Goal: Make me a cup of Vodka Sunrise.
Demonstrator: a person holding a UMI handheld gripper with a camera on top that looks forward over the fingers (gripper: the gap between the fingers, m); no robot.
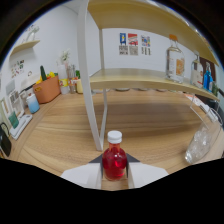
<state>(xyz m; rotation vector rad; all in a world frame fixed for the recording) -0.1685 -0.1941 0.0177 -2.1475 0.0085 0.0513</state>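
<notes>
Gripper view shows the gripper closed tight on a small red bottle with a white cap, both fingers pressing its sides, held up over the wood table near the shelf post. I think this is the carry-the-red-syrup step. Next it likely needs to go to the clear glass off to the side, staying upright so nothing spills.

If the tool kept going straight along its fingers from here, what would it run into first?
The tool is shut on a red-liquid bottle; going straight, it would likely meet the white shelf post just beyond, then the wooden countertop, though depth is unclear.
</notes>
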